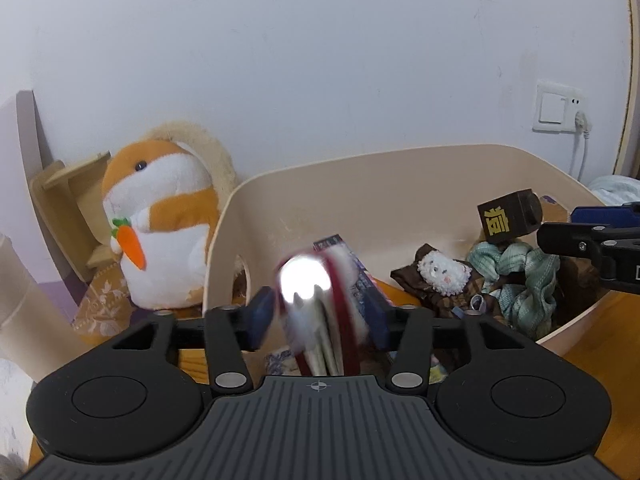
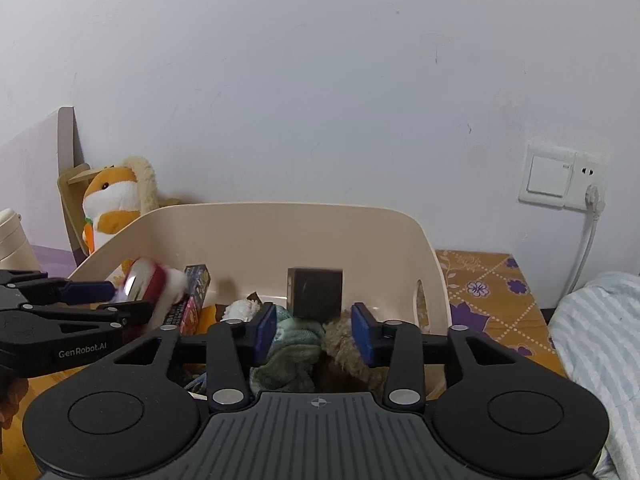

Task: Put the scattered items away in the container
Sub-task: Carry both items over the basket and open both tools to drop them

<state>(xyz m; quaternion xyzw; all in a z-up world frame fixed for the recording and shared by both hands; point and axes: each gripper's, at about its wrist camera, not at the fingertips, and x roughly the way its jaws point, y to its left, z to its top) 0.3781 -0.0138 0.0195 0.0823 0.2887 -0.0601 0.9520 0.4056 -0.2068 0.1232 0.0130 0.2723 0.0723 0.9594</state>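
We see soft, even indoor light on the white wall — few hard shadows. The red-and-white item in the left view is motion-blurred, its shiny face blown out by glare. Fisheye bending curves both views' edges — corners darken.
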